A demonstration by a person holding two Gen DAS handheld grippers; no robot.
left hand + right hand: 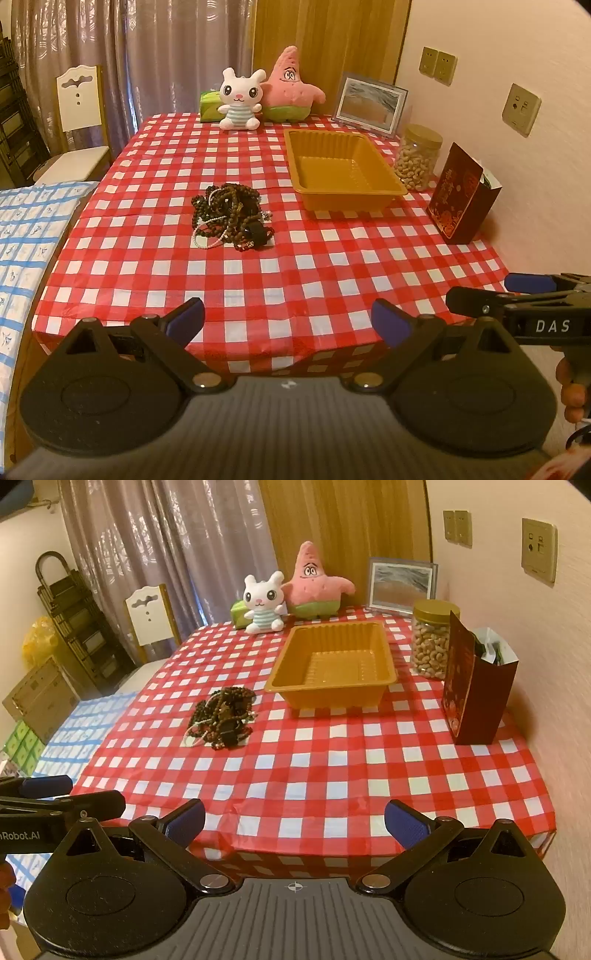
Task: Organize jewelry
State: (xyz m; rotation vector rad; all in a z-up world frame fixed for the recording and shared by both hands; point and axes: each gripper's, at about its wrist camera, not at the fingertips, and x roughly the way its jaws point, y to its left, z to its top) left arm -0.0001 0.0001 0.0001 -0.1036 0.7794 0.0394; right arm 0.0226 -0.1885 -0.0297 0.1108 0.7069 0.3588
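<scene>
Two hand-held tools at the near edge of a surface w/ red-and-white checked plastic cloth (pixel 332 266). Left tool (pixel 288 325), bottom centre of left view: blue pads spread fully wide, nothing btwn them. Right tool (pixel 294 825), bottom centre of right view: likewise fully wide, empty. Both well short of the work.

Task's thing: tangled heap of dark wooden bead strings w/ one pale strand (pixel 231 216), mid-frame left of centre, flat on cloth. Empty mustard-yellow ribbed plastic tray (pixel 343 168) just right and farther back, apart from heap; likely destination.

Step in hand, judged: reach for heap. Best to pinch one outer loop, e.g. pale strand at near-left edge, not the whole mass; lift slowly so tangles shed; second tool could pin the rest.

Around: white plush rabbit (pixel 240 99), pink plush starfish (pixel 291 88), framed picture (pixel 369 105) along far edge; clear jar of nuts (pixel 417 158) and dark red gift bag (pixel 461 195) at right. Path to heap and tray unobstructed; jar close to tray's right side, so avoid swinging wide.
</scene>
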